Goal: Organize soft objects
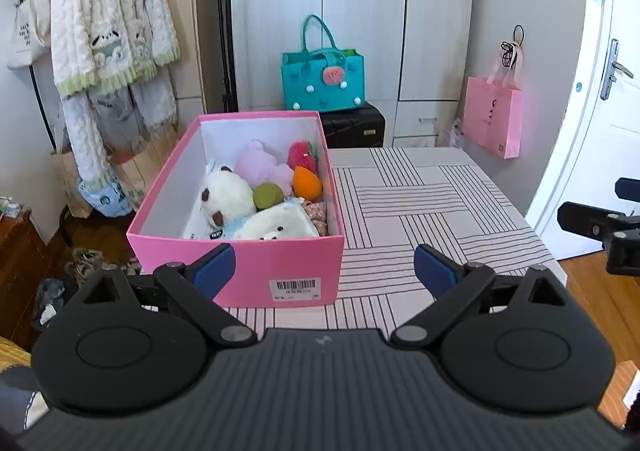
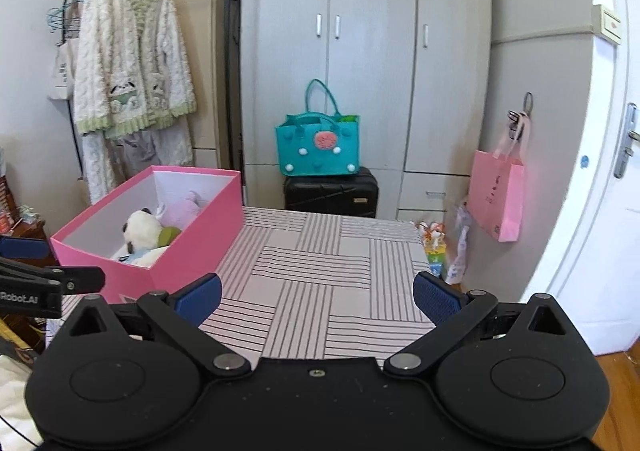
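Note:
A pink box [image 1: 280, 271] stands on the striped table [image 1: 420, 203] and holds several soft toys: a white panda plush [image 1: 226, 193], a lilac plush [image 1: 262, 167], a red strawberry [image 1: 301, 155], an orange fruit [image 1: 306, 183], a green ball [image 1: 267, 196] and a cream pouch [image 1: 276, 227]. My left gripper [image 1: 324, 271] hovers open just in front of the box, holding nothing. In the right wrist view the box [image 2: 192, 239] lies to the left, and my right gripper [image 2: 316, 299] is open over the bare tablecloth [image 2: 320, 251].
A teal felt bag [image 1: 323, 77] sits on a black suitcase [image 1: 354, 127] by the grey wardrobe [image 1: 360, 11]. A pink paper bag [image 1: 494, 119] hangs on the right, near a white door [image 1: 612, 91]. Fleece clothes [image 1: 112, 23] hang on a rack at left.

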Tool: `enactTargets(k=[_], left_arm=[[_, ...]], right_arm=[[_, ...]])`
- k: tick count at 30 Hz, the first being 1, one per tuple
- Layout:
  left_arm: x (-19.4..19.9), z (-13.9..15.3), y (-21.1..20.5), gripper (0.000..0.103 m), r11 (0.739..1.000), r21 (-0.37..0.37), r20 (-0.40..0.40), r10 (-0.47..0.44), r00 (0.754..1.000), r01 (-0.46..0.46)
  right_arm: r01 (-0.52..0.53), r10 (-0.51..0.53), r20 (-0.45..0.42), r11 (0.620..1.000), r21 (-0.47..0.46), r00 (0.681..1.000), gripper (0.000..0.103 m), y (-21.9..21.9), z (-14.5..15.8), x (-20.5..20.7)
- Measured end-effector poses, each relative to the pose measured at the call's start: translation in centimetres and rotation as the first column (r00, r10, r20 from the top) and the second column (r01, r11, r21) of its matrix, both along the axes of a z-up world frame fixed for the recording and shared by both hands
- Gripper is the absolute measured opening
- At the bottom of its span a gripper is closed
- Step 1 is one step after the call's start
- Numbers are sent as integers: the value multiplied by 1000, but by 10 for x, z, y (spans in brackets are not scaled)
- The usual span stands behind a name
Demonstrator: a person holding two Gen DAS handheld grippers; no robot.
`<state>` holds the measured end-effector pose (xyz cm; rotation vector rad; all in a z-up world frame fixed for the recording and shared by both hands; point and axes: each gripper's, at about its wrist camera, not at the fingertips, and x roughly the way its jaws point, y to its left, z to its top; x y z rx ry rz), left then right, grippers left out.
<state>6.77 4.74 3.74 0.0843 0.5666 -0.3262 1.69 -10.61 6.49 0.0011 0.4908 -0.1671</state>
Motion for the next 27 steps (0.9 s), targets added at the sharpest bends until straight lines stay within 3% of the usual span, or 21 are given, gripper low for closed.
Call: enactTargets(k=[7, 27], left_arm=[[-3, -3, -1, 98, 1000, -23, 9, 6, 1000, -6], [-5, -7, 0, 100, 999, 5, 39, 47, 998, -47]], right_arm=[[47, -47, -22, 999, -20, 999, 103, 2, -5, 0], [55, -56, -23, 997, -58, 998, 103, 11, -8, -5]])
